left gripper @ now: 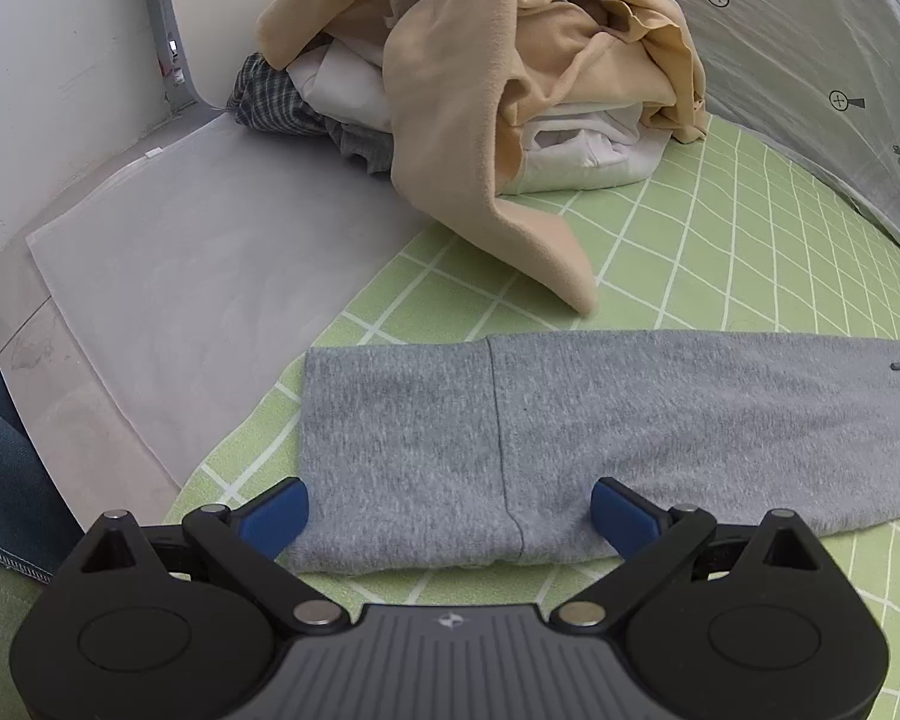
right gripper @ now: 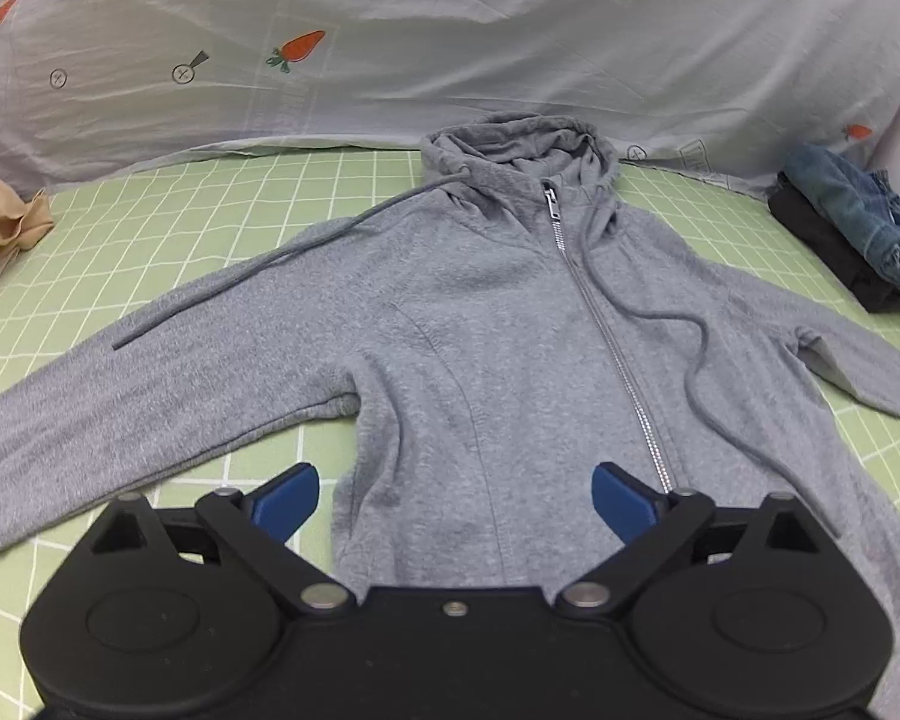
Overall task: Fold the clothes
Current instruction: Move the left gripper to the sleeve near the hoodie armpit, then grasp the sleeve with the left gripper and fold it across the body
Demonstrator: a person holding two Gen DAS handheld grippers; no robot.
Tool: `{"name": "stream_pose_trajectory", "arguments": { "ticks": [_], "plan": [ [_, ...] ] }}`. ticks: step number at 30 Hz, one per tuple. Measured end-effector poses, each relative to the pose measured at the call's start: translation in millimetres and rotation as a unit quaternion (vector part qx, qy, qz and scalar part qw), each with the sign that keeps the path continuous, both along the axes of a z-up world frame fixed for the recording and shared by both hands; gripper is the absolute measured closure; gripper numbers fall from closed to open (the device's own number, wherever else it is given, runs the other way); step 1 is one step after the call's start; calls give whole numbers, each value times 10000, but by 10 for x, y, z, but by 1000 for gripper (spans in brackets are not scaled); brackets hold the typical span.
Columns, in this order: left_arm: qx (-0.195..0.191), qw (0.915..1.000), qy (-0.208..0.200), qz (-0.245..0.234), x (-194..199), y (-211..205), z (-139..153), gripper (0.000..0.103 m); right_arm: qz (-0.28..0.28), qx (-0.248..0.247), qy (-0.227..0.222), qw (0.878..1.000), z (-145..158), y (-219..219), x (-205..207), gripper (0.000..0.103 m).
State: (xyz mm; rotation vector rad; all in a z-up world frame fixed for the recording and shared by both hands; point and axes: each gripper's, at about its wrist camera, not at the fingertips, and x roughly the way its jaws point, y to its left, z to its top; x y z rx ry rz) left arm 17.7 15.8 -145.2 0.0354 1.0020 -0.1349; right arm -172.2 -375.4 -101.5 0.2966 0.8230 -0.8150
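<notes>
A grey zip-up hoodie [right gripper: 498, 324] lies flat, front up, on the green checked sheet [right gripper: 168, 222], hood at the far side and both sleeves spread outward. Its left sleeve [left gripper: 570, 420] stretches across the left wrist view, cuff end toward the left. My left gripper [left gripper: 450, 516] is open just above the cuff, blue fingers [left gripper: 276, 516] straddling it with nothing held. Over the hoodie's lower body, left of the zipper [right gripper: 606, 330], my right gripper [right gripper: 456, 504] is also open and holds nothing.
A heap of unfolded clothes [left gripper: 510, 72], beige, white and plaid, sits at the far left near a white wall [left gripper: 48, 60]. Folded jeans on a dark garment [right gripper: 858, 228] lie at the far right. A pale carrot-print cloth [right gripper: 390, 42] rises behind the sheet.
</notes>
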Motion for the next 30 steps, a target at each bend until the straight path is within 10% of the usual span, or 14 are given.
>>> {"name": "stream_pose_trajectory", "arguments": {
  "ticks": [5, 12, 21, 30],
  "plan": [
    [223, 9996, -172, -13, -28, -97, 6, 19, -479, 288, 198, 9982, -143, -136, -138, 2],
    [286, 9990, -251, -244, -52, -431, 81, 81, -626, 301, -61, 9976, -100, -180, -303, 2],
    [-713, 9933, -243, -879, -179, -1201, 406, 94, -614, 415, -226, 9970, -51, -287, -587, 2],
    [-1334, 9576, -172, -2546, -656, -2561, 606, 85, -695, 382, -322, 9963, 39, -577, -865, 2]
  ]
}}
